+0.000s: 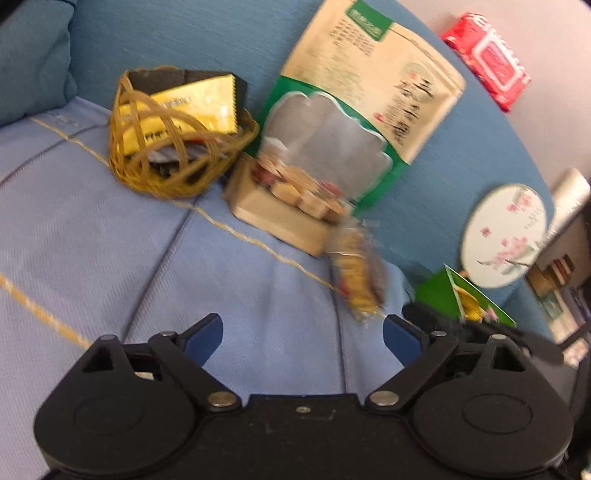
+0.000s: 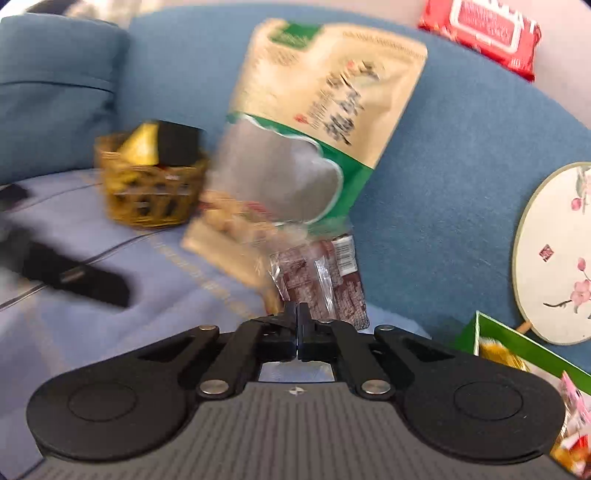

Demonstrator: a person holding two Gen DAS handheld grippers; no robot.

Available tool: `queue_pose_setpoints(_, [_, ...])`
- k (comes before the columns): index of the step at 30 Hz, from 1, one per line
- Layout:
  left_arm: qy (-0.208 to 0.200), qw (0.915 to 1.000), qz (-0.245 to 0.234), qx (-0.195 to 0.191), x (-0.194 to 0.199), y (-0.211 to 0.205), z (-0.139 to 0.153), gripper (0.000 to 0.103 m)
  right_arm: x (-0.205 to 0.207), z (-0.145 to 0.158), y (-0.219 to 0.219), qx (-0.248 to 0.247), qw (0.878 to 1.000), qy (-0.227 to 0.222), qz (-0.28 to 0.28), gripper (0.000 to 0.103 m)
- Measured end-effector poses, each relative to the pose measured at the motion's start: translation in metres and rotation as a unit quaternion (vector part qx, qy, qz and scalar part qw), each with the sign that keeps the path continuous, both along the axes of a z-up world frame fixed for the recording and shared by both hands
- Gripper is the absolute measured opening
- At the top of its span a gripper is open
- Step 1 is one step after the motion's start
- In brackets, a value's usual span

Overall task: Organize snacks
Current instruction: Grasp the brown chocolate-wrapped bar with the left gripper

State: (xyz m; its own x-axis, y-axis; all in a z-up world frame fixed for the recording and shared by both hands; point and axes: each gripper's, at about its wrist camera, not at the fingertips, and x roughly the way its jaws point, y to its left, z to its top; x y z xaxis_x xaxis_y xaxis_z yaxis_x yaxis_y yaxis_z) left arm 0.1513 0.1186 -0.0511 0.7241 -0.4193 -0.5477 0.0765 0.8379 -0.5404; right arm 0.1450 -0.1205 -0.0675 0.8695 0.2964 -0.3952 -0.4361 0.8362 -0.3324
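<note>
A wicker basket (image 1: 173, 147) holding a yellow packet (image 1: 184, 110) and a black box sits on the blue sofa seat; it also shows in the right wrist view (image 2: 147, 195). A big cream-and-green snack bag (image 1: 351, 122) leans on the backrest, also seen in the right wrist view (image 2: 303, 140). A small clear packet of snacks (image 1: 356, 273) hangs above the seat. My left gripper (image 1: 303, 339) is open and empty, below that packet. My right gripper (image 2: 297, 317) is shut on a clear packet of dark red snacks (image 2: 325, 280).
A round flowered fan (image 1: 506, 236) leans on the backrest at right, also in the right wrist view (image 2: 554, 254). A green box (image 2: 517, 354) lies below it. A red wipes pack (image 2: 484, 33) sits on top of the backrest. A blue cushion (image 2: 55, 92) is at left.
</note>
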Motion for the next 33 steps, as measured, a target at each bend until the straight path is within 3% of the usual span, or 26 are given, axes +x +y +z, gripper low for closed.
queue_pose_setpoints(6, [0.032, 0.9992, 0.01, -0.023, -0.027, -0.012, -0.006, 0.103, -0.061, -0.02, -0.019, 0.029, 0.997, 0.055, 0.039, 0.001])
queue_pose_setpoints(7, [0.032, 0.9991, 0.013, -0.023, -0.028, -0.013, -0.004, 0.103, -0.065, -0.02, -0.018, 0.028, 0.998, 0.052, 0.035, 0.006])
queue_pose_setpoints(8, [0.03, 0.9992, 0.015, -0.022, -0.029, -0.014, 0.0, 0.103, -0.064, -0.021, -0.016, 0.025, 0.998, 0.045, 0.029, 0.028])
queue_pose_setpoints(9, [0.027, 0.9993, 0.015, -0.02, -0.029, -0.015, 0.004, 0.103, -0.063, -0.02, -0.015, 0.023, 0.999, 0.037, 0.019, 0.039])
queue_pose_setpoints(10, [0.022, 0.9995, 0.015, -0.016, -0.029, -0.016, 0.008, 0.103, -0.054, -0.018, -0.014, 0.024, 0.999, 0.033, 0.018, 0.068])
queue_pose_setpoints(11, [0.019, 0.9997, 0.015, -0.009, -0.026, -0.017, 0.013, 0.103, -0.049, -0.016, -0.015, 0.031, 0.999, 0.027, 0.015, 0.088])
queue_pose_setpoints(12, [0.015, 0.9998, 0.013, -0.003, -0.022, -0.018, 0.017, 0.103, -0.044, -0.014, -0.015, 0.036, 0.999, 0.021, 0.011, 0.092])
queue_pose_setpoints(18, [0.009, 0.9997, -0.017, 0.011, 0.025, -0.03, 0.03, 0.103, -0.015, -0.007, -0.022, 0.067, 0.996, 0.039, -0.032, 0.103])
queue_pose_setpoints(28, [0.068, 0.9958, -0.053, -0.032, 0.104, -0.054, -0.001, 0.103, 0.068, -0.003, -0.022, 0.054, 0.994, 0.08, -0.043, 0.103])
queue_pose_setpoints(33, [0.088, 0.9933, -0.065, -0.039, 0.13, -0.062, -0.017, 0.103, 0.119, -0.008, -0.024, 0.094, 0.98, 0.172, -0.031, 0.103])
